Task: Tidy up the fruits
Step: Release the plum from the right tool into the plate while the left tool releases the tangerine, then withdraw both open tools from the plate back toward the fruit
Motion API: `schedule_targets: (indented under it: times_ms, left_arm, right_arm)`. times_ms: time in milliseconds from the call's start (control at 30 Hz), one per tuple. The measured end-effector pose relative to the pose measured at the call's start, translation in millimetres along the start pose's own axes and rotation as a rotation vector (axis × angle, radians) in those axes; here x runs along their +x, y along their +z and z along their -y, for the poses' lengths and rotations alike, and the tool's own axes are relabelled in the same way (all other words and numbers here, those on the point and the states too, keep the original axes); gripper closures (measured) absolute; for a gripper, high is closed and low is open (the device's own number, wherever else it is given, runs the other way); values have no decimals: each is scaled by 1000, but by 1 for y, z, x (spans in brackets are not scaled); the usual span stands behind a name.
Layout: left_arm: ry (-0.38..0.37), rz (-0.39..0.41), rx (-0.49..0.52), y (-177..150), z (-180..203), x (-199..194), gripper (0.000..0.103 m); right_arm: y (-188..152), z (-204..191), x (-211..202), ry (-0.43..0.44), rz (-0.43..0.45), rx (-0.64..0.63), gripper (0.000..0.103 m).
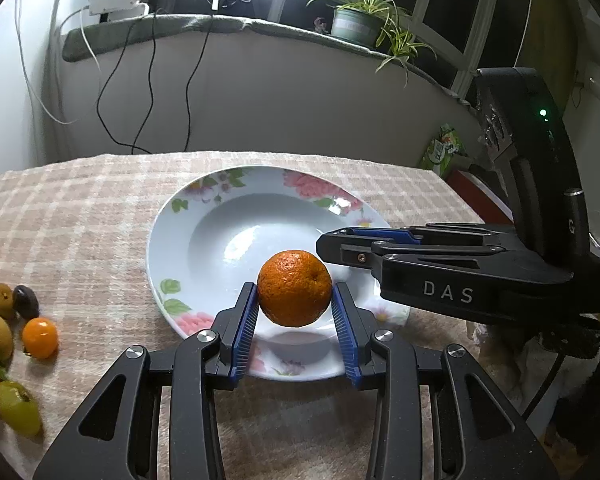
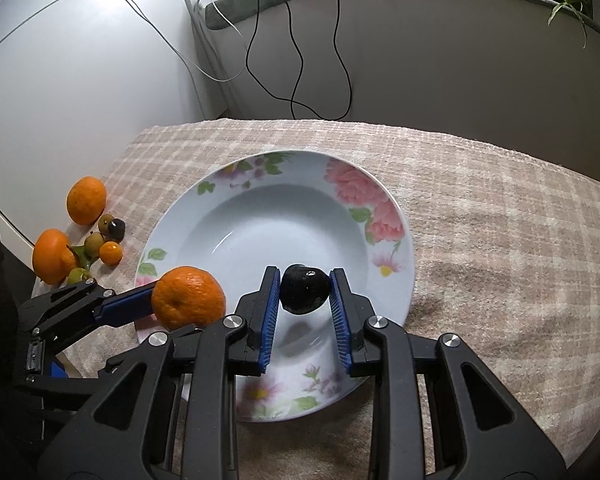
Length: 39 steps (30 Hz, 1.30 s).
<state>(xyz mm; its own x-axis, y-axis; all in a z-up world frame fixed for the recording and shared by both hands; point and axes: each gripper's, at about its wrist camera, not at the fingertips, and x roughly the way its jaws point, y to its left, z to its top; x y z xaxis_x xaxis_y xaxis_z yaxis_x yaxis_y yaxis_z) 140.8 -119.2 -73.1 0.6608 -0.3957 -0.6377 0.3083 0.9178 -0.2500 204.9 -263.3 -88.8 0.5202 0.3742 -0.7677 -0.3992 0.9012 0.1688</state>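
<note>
The left gripper is clamped on a mandarin, its blue ribbed pads pressing both flanks of the fruit, which hangs clear above the near rim of a floral soup plate. Seen from the right wrist, that same mandarin sits at about 9 o'clock of the plate's well, over the left rim, carried by the left gripper's blue-tipped fingers.

The right gripper is closed tight on a small black glossy fruit, held over the plate's near half at roughly 6 o'clock of the well; a dark shadow lies on the porcelain beneath it. From the left wrist, the right gripper reaches in from 3 o'clock across the plate's right rim, its black body marked DAS; the black fruit is hidden there.

The plate is empty, resting on a pink-and-beige checked cloth. Off the plate at 9 to 10 o'clock lies the remaining pile: two mandarins, a small kumquat-like orange fruit, greenish-yellow fruits and one dark fruit. Black cables hang down the wall behind the table, and a potted spider plant stands on the sill.
</note>
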Motion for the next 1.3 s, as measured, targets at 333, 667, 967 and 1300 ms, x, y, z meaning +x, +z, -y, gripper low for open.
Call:
schedule_targets:
  times_ms: [333,667,967,1300]
  left_arm:
    - [-18,-27,29,0,5,7,66]
    - [-25,-30,13,2,2,6,47]
    - [-22,-11,15,4,3,0,47]
    - [19,38,31,0,0,-30,47]
  right_arm:
    - [0,-1,-1,-10,1,-9,77]
    - [0,-3,-11,-42,35,-22,43]
    - [3,1,-24,-38,63,3,40]
    - [6,-10,-45,-21,111,0,30]
